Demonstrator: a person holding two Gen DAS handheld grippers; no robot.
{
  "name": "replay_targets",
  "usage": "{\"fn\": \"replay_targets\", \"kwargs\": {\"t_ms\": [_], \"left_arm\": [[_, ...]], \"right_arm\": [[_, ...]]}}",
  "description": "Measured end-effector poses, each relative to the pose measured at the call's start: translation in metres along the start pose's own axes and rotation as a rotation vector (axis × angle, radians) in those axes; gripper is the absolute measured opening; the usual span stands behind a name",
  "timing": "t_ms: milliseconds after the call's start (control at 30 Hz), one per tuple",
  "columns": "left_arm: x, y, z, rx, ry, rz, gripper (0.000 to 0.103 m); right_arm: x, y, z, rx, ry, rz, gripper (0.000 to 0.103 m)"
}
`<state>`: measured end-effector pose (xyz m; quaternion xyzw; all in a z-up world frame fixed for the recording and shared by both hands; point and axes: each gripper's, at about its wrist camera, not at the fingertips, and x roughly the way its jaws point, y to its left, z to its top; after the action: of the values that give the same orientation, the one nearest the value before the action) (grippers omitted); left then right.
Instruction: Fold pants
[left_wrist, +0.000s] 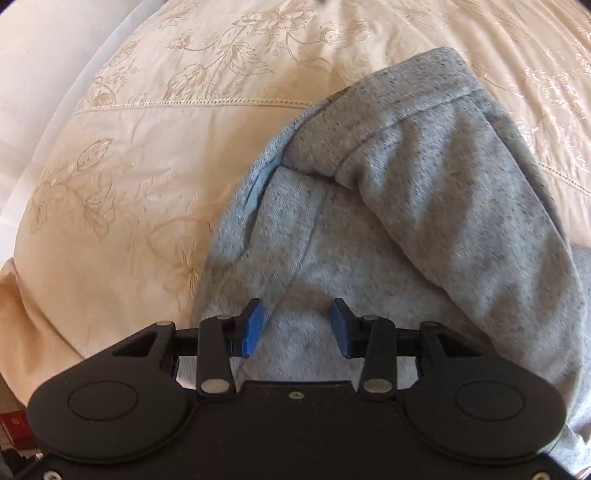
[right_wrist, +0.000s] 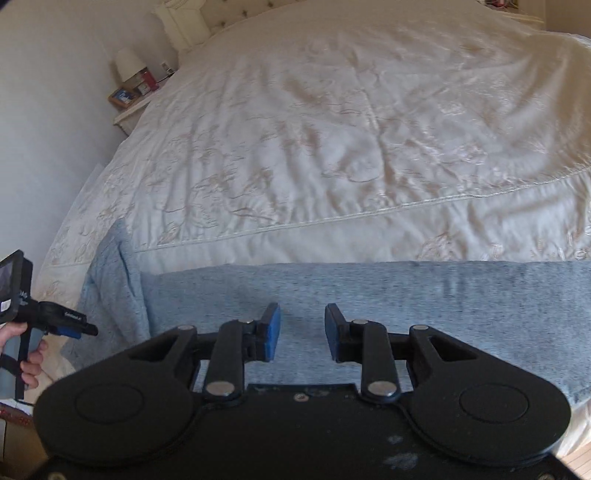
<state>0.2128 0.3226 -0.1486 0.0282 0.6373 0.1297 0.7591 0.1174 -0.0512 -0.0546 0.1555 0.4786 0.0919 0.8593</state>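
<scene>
Blue pads line both fingers of the left gripper (left_wrist: 297, 326), which are spread apart with nothing between them — they hover just over the grey pants (left_wrist: 406, 221). The pants lie bunched on the cream bedspread (left_wrist: 147, 166), one part folded over another, and a strip of pale blue lining shows in a seam opening at their left edge. Their right and lower portions run out of the left wrist view, so the full shape cannot be made out.

From the right wrist view, the right gripper (right_wrist: 303, 332) also has its blue-padded fingers spread wide and holds nothing. It sits above a flat, smooth band of the pants (right_wrist: 406, 302), which stretches across the near edge of the bed and is cut off at the right. At the far left a hand (right_wrist: 31, 365) grips the handle of the other gripper (right_wrist: 79, 328), with a small screen mounted on it; there is white lettering on the black body and near the screen, too small to read.

Beyond the pants the embroidered bedspread (right_wrist: 332, 129) covers the whole bed. A nightstand (right_wrist: 129, 110) by the wall carries a white lamp (right_wrist: 127, 62), a framed picture (right_wrist: 122, 96) and a few red and small items — blurred, their labels illegible.
</scene>
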Motion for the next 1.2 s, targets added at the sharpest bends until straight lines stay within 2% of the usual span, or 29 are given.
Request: {"fn": "replay_targets", "kwargs": {"t_ms": [100,200,300,367,467,633,767,867,900,1033,1100,1200], "left_arm": [[0.019,0.008,0.022,0.033,0.005,-0.007,0.053],[0.038,0.018,0.039,0.032,0.057,-0.077,0.054],[0.041,0.027,0.042,0.011,0.087,-0.124,0.054],[0.035,0.031,0.038,0.041,0.076,-0.145,0.054],[0.018,0.045,0.029,0.079,0.051,-0.169,0.053],[-0.019,0.073,0.013,0.107,-0.004,-0.205,0.053],[-0.047,0.093,0.015,0.128,-0.054,-0.222,0.054],[-0.063,0.097,0.031,0.108,-0.091,-0.273,0.058],[-0.068,0.099,0.034,0.094,-0.100,-0.304,0.061],[-0.078,0.106,0.049,0.006,-0.113,-0.397,0.068],[-0.077,0.101,0.053,-0.009,-0.106,-0.402,0.073],[-0.069,0.087,0.052,0.032,-0.082,-0.389,0.073]], "right_arm": [[0.023,0.053,-0.002,-0.041,0.013,0.058,0.031],[0.048,0.098,-0.002,-0.095,0.035,0.084,0.032],[0.068,0.132,-0.003,-0.161,0.049,0.128,0.034],[0.083,0.148,-0.003,-0.201,0.064,0.161,0.034],[0.111,0.162,0.000,-0.232,0.087,0.195,0.035],[0.155,0.165,0.006,-0.211,0.138,0.164,0.037],[0.179,0.163,0.009,-0.111,0.275,0.270,0.038],[0.153,0.184,-0.001,-0.241,0.191,0.271,0.028],[0.145,0.194,-0.006,-0.295,0.182,0.273,0.013],[0.117,0.230,-0.035,-0.531,0.155,0.267,0.012],[0.114,0.243,-0.056,-0.634,0.167,0.243,0.012],[0.119,0.251,-0.078,-0.714,0.185,0.219,0.011]]}}
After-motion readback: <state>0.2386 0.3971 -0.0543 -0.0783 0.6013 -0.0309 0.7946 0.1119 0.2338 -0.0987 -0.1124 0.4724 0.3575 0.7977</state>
